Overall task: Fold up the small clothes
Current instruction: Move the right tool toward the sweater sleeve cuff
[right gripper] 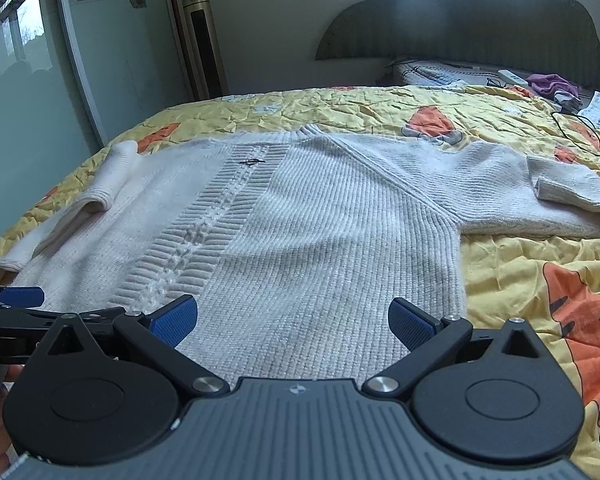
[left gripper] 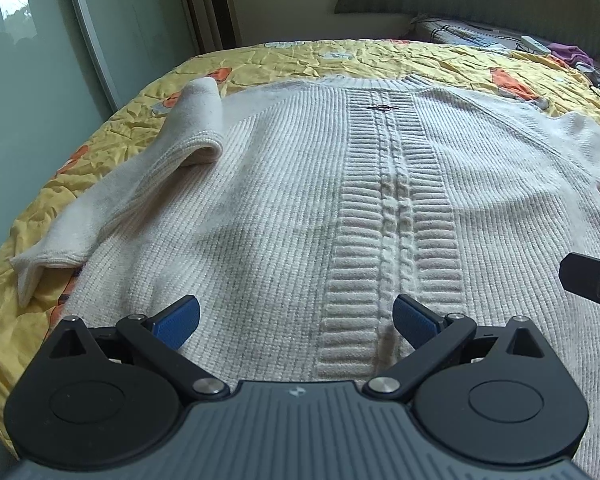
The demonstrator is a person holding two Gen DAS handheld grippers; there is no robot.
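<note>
A cream knitted sweater lies flat on the bed, collar at the far end, a cable braid down its middle. Its left sleeve is bent back on itself. In the right wrist view the sweater fills the middle and its right sleeve stretches out to the right, its cuff folded over. My left gripper is open, just above the hem near the braid. My right gripper is open over the hem's right part. Both are empty. The left gripper's blue pad shows at the left edge.
The yellow bedspread has orange tiger prints. A headboard, a pillow, a white remote, purple cloth and a black cable lie at the far right. A sliding glass door and a tower appliance stand left of the bed.
</note>
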